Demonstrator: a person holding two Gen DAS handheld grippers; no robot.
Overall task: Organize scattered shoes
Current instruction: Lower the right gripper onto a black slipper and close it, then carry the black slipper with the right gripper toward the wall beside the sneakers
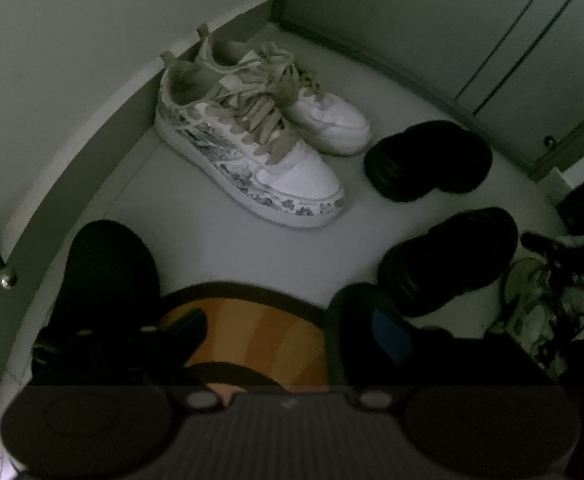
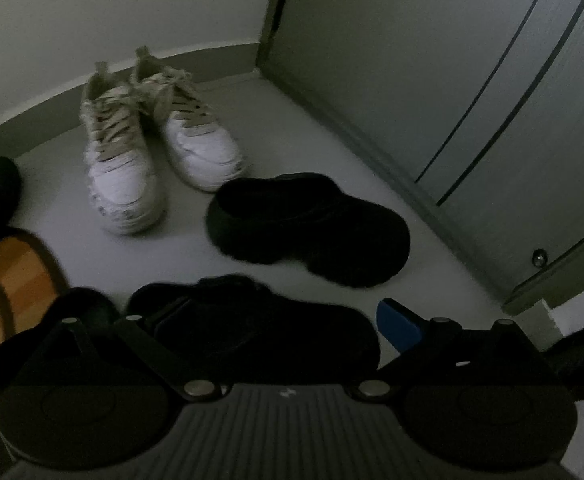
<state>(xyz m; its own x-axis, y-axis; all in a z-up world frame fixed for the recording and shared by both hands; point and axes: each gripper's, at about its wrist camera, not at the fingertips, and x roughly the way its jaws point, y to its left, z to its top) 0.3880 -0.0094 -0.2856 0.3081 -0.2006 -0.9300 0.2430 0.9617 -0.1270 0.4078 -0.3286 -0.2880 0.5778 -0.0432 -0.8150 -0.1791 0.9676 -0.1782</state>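
Judging from how the shoes lie, the job looks about half done: the pair of white sneakers [image 1: 252, 136] already stands side by side with heels against the wall [image 1: 72, 60], toes pointing out onto the floor [image 1: 196, 216]

Two black shoes are left. One black shoe [image 2: 312, 228] lies just to the right of the white sneakers, turned crosswise rather than lined up with them. The second black shoe [image 2: 252, 328] lies nearer the cameras than the white sneakers, well out from the wall and apart from its mate. More footwear, a light laced shoe [image 1: 540, 312], shows at the far right edge of the left wrist view, farther from the white sneakers than either black one; too dim to tell more

The right gripper [image 2: 284, 320] is spread wide around the second black shoe, its fingers on either side, not yet clamped; whether they touch it I cannot tell in this light. The left gripper [image 1: 268, 328] is also released and empty, with an orange mat [image 1: 252, 320] showing between its fingers, on the near side of the white sneakers

What seems to remain is bringing the black shoes together beside the white sneakers, heels to the wall
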